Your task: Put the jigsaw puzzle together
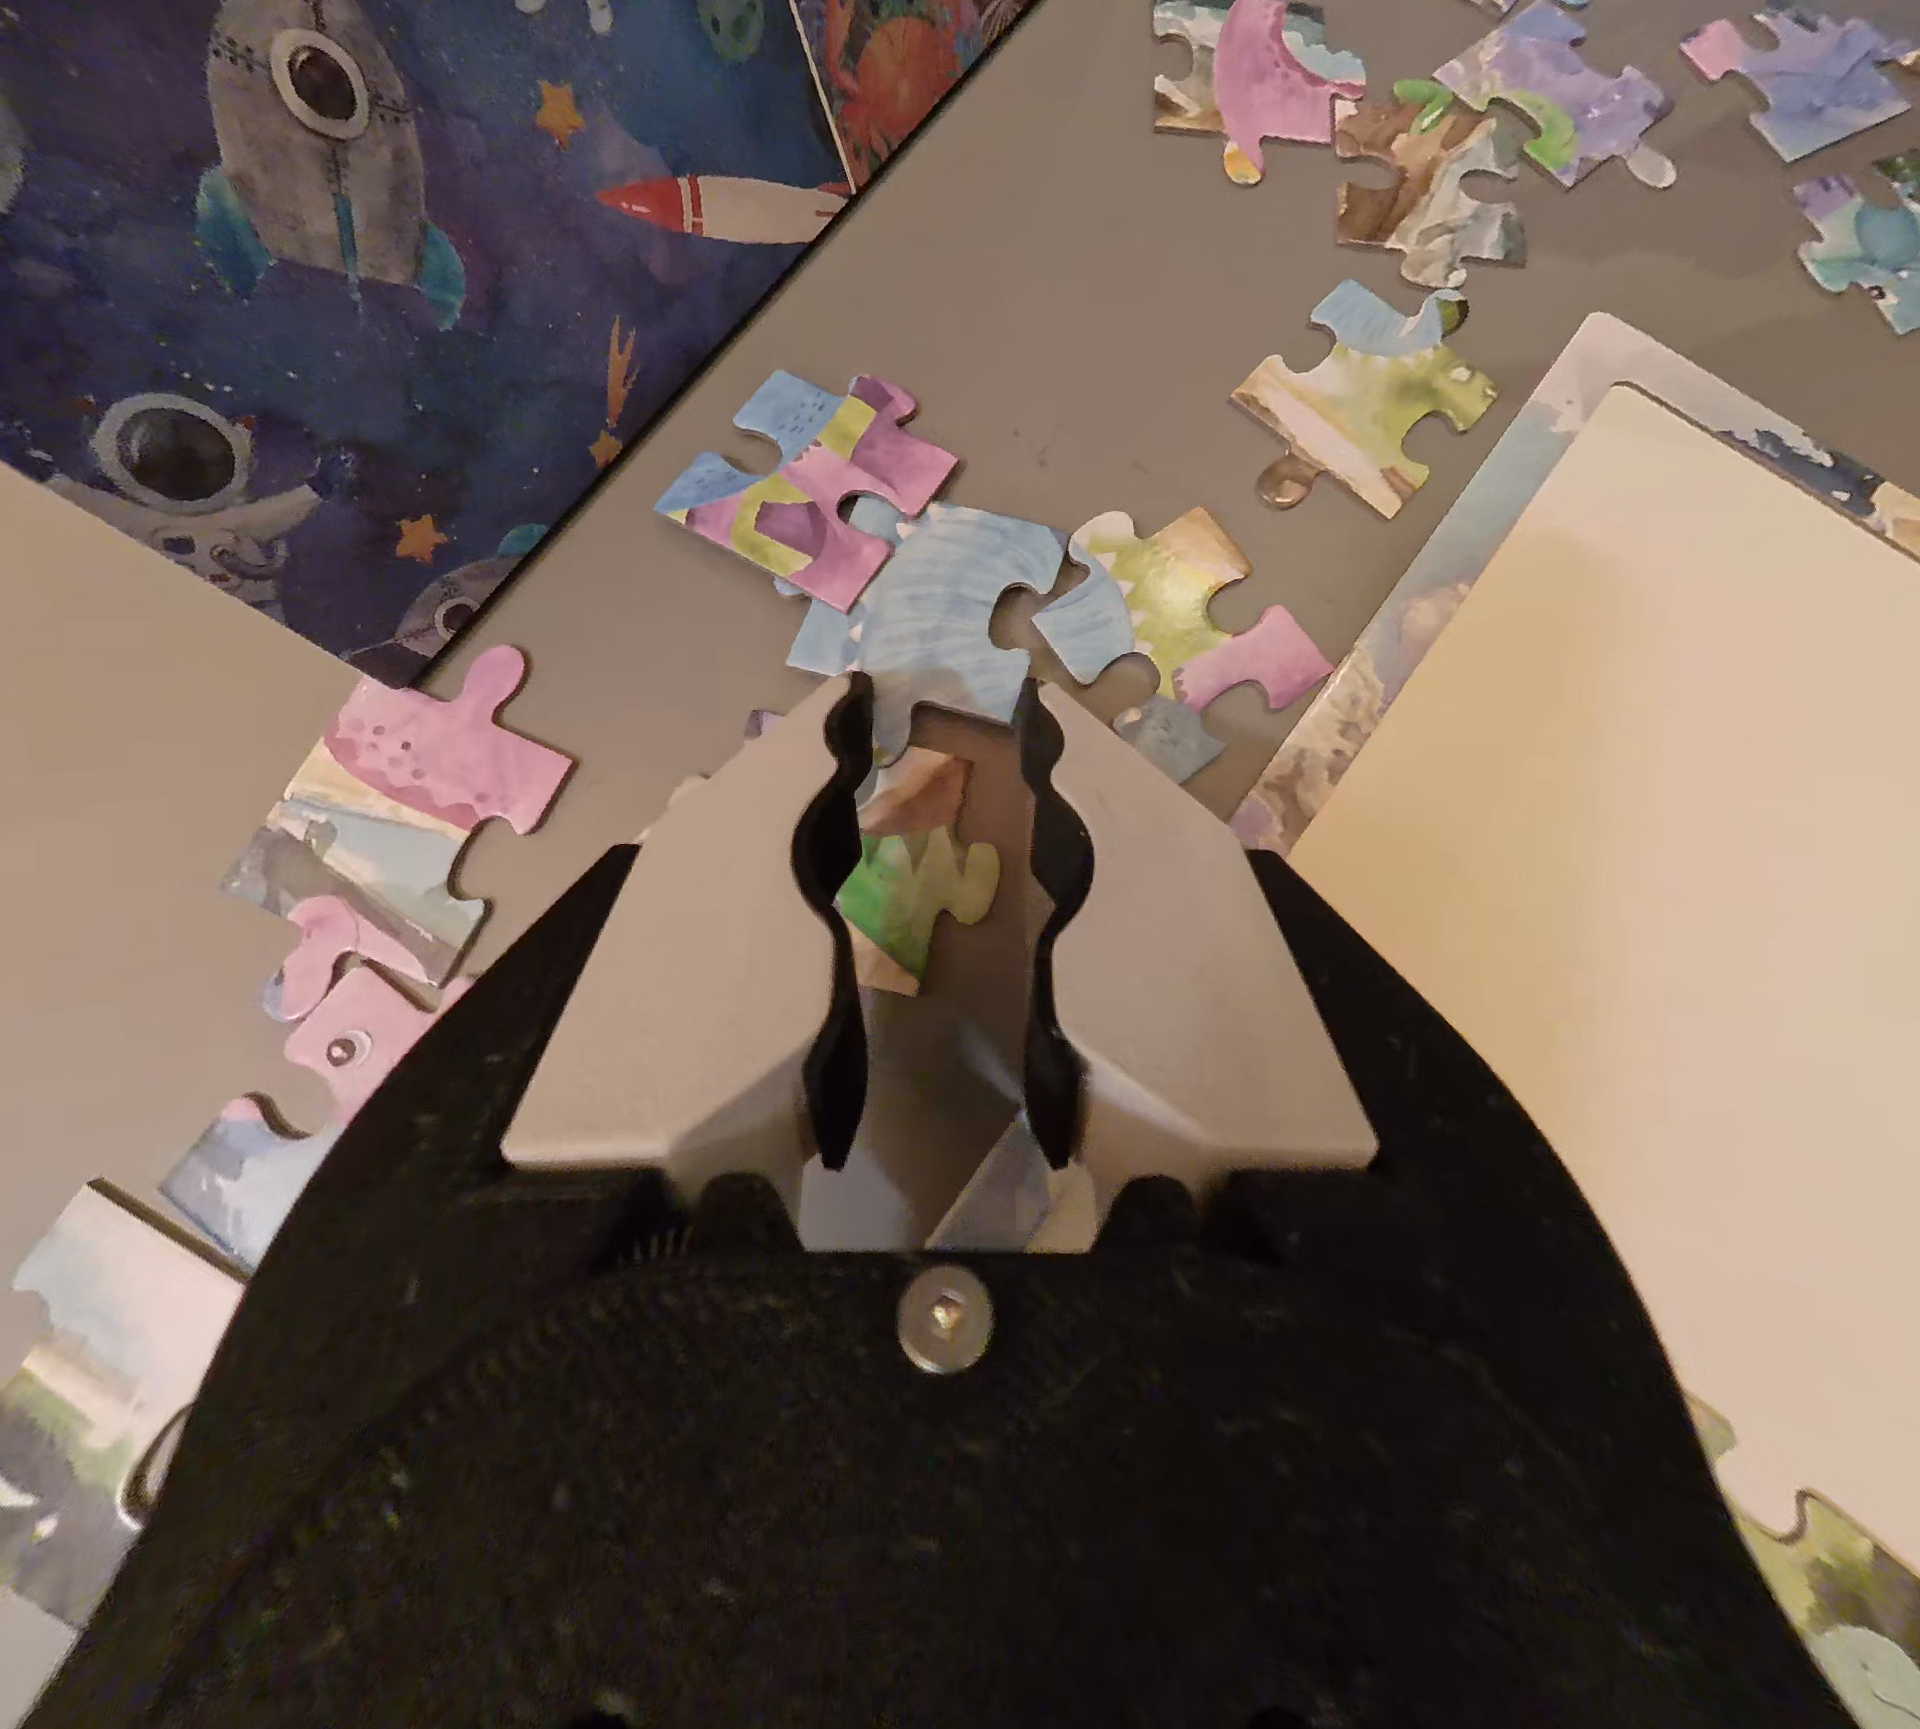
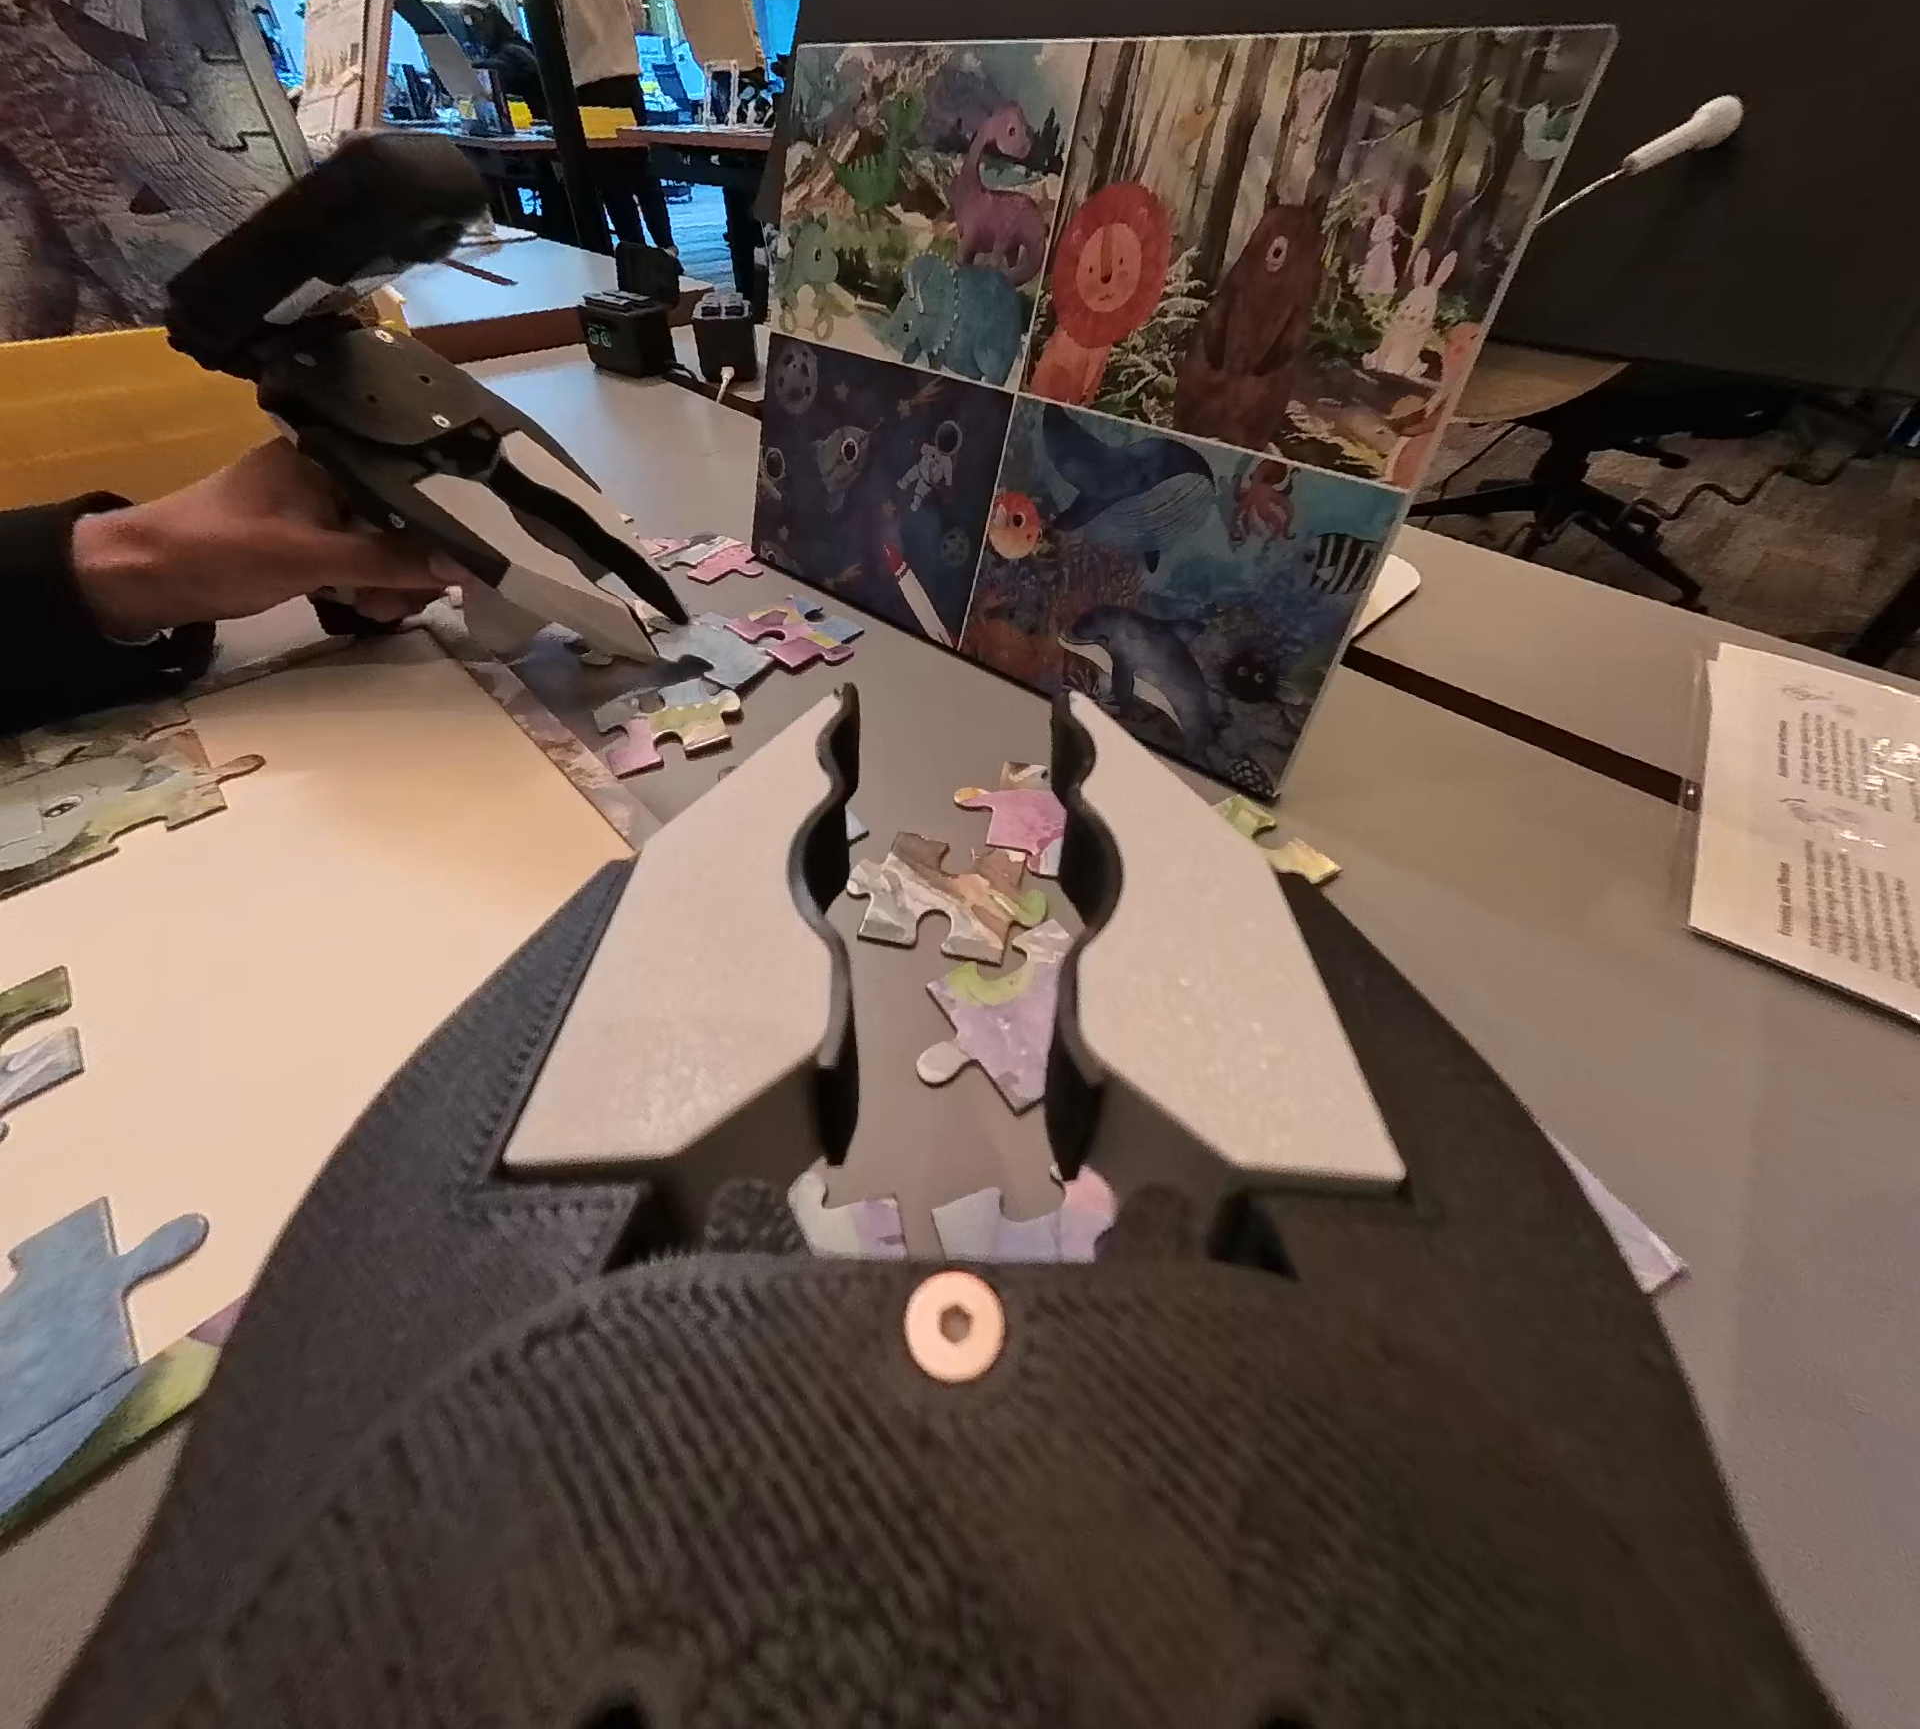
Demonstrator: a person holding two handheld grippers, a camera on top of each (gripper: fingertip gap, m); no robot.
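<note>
While few pieces point(image 2: 62, 806) sit on board point(image 2: 343, 858), regard most as loose on table point(image 1: 1039, 308). Left gripper point(image 1: 943, 692): fingers around blue piece point(image 1: 951, 619), grip unconfirmed. Right gripper point(image 2: 954, 723): spread, empty, above loose pieces point(image 2: 956, 900).

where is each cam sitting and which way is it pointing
Left wrist view: sits on the left gripper, looking steeply down at the grey table; its tips are at a blue puzzle piece, with the picture board beyond.
Right wrist view: sits on the right gripper, looking low and forward across the table at the upright picture board; it also shows the person's hand holding the left gripper.
Shared: the picture board, the blue piece, the cream puzzle tray.
</note>
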